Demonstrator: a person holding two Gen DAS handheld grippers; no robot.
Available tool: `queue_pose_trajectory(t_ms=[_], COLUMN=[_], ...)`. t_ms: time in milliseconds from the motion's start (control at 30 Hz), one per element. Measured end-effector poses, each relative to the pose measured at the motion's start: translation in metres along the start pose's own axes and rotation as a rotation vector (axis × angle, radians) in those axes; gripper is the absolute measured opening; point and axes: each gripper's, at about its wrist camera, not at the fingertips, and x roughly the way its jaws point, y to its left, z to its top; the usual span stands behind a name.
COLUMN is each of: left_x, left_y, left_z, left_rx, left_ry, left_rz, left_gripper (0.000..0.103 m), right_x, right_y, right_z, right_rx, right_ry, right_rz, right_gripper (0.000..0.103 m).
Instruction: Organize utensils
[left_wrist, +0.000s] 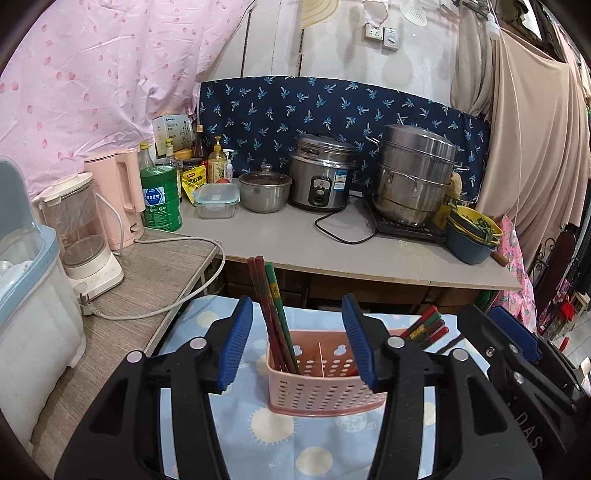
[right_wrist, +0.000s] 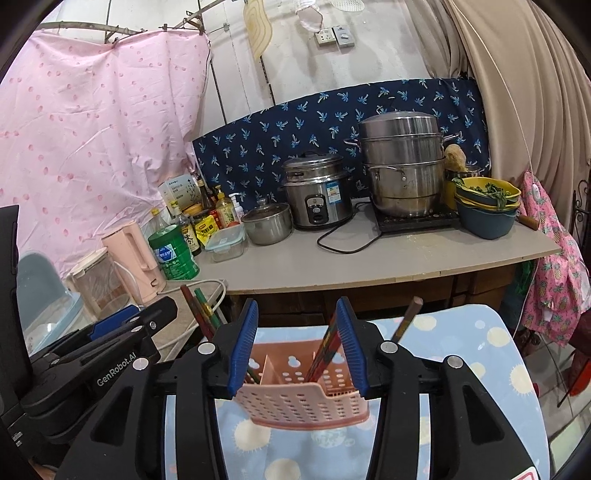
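Two tongs (left_wrist: 297, 343), one basket (left_wrist: 325, 387)

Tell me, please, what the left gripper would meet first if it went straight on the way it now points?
Most likely the pink utensil basket: it sits straight ahead between the open fingers of the left gripper, with the chopsticks standing in its left compartment. Depth is hard to judge through the fisheye view.

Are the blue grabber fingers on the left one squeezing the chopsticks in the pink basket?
Apart. In the left wrist view the left gripper stands open, and the chopsticks lean in the pink basket with clear gaps to both pads.
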Motion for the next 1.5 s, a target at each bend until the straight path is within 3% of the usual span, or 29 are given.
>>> queue_pose_trajectory(t_ms=[600, 1100, 1500], left_x=[-0.031, -0.049, -0.049], left_y=[-0.011, -0.012, -0.008], left_z=[-0.047, -0.072, -0.093], left_rx=[0.057, 0.074, 0.077], left_ry=[0.055, 0.070, 0.104], left_rz=[0.024, 0.046, 0.074], left_gripper=[0.067, 0.074, 0.085], right_x=[-0.042, -0.066, -0.069], right_y=[-0.002, -0.002, -0.009], right_z=[-0.045, -0.071, -0.093], right_rx=[-0.049, -0.092, -0.077], right_ry=[0.067, 0.094, 0.145], right_rz=[-0.047, -0.099, -0.124], right_gripper=[0.045, 0.050, 0.063])
